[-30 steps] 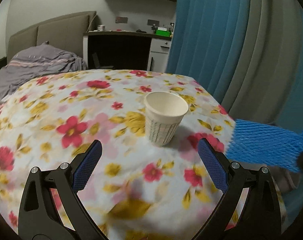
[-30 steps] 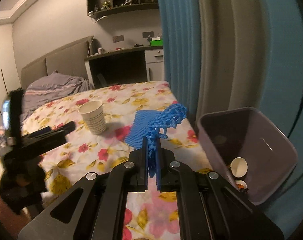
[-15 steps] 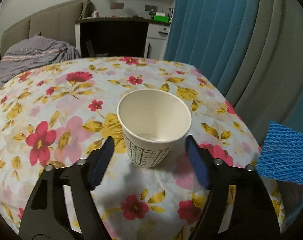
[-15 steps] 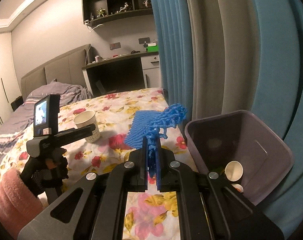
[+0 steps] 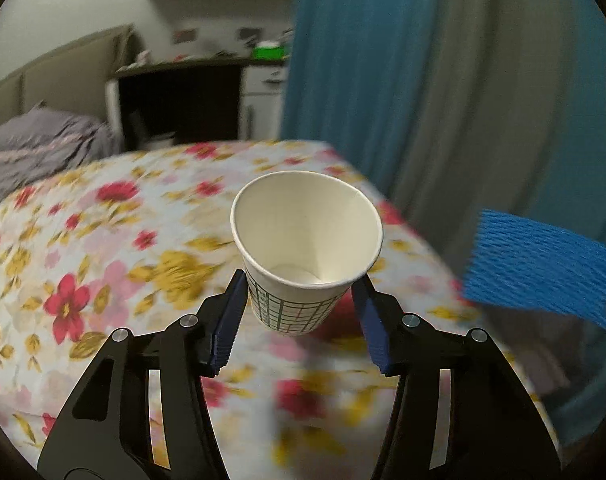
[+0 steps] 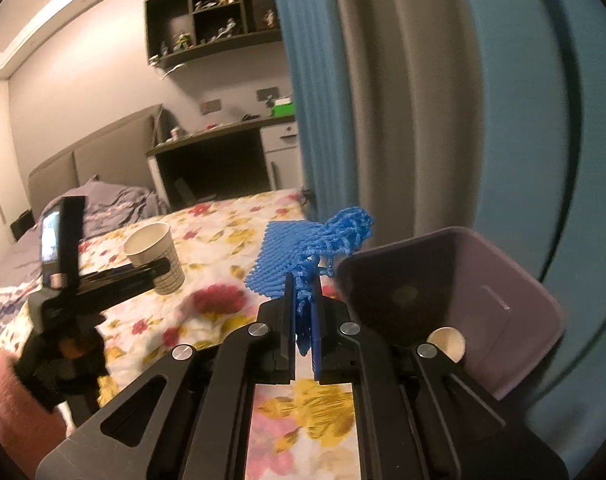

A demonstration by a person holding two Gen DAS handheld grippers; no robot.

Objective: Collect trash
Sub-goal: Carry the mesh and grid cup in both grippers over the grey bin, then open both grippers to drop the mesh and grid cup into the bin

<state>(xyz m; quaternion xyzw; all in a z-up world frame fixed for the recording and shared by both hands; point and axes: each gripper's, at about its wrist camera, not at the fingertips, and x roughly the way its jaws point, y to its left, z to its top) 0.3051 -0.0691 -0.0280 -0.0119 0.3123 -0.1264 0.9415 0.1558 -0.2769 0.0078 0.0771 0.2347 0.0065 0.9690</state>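
Paper cup (image 5: pixel 307 252) clamped in left hand-held gripper (image 5: pixel 299 318), just closing; blue foam net (image 6: pixel 303 256) pinched in right hand-held gripper (image 6: pixel 303 336), beside purple bin (image 6: pixel 515 320), above floral counter (image 5: pixel 103 240)

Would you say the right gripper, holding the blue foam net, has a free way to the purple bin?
Probably yes: the right gripper holds the blue foam net just beside the purple bin, whose open mouth faces it with nothing between.

Cup (image 6: pixel 155 256) left of netting (image 6: pixel 303 258); bin (image 6: pixel 463 304) right, apparently beside the table (image 6: pixel 223 228).
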